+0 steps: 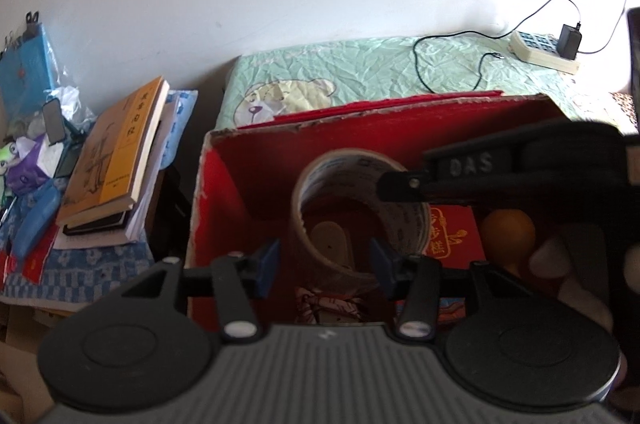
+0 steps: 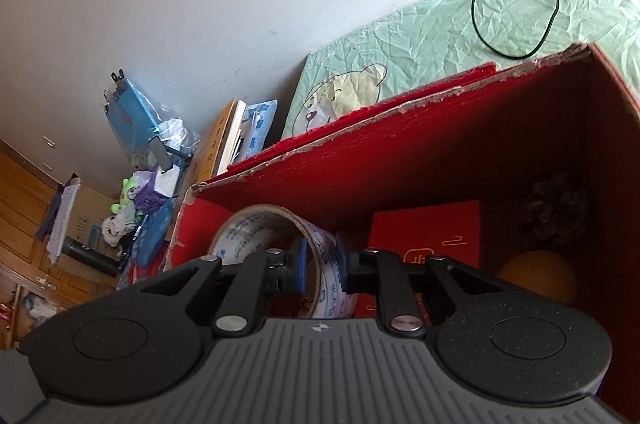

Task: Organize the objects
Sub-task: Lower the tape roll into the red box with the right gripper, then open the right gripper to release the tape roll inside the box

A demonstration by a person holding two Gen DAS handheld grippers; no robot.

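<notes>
**Tape roll held over the red box by the right tool**

While the roll hangs inside the open box, the scene is best read from the largest things down. A bed covered with a green bear-print sheet [image 1: 360, 72] is seen behind everything, with a power strip [image 1: 540, 50] and a black cable [image 2: 516, 20] lying on it. A cluttered pile with a stack of books [image 1: 116, 160] sits to the left, well apart from the work.

Nearest the cameras, a red cardboard box [image 2: 420, 152] stands open-topped, its torn rim facing up. Inside it a smaller red gift box [image 2: 424, 232], an orange ball [image 2: 536, 276] and a dark crumpled lump in the far corner are seen lying on the bottom.

The roll of packing tape [image 1: 352, 208] is held within the box's left half, its hole facing roughly up toward the left wrist camera. The right tool [image 2: 320, 264] is clamped on the roll's wall, one pad inside the ring and one outside. The left tool [image 1: 324, 260] is held apart, with nothing between its pads; the roll lies just ahead of and below it, seemingly untouched by it.

The roll is judged to be on the point of being set down. The coming move turns on the free floor directly beneath the roll, left of the gift box; a release by the right tool alone would seem enough, the left tool being nearer the box's front wall and not needed.
</notes>
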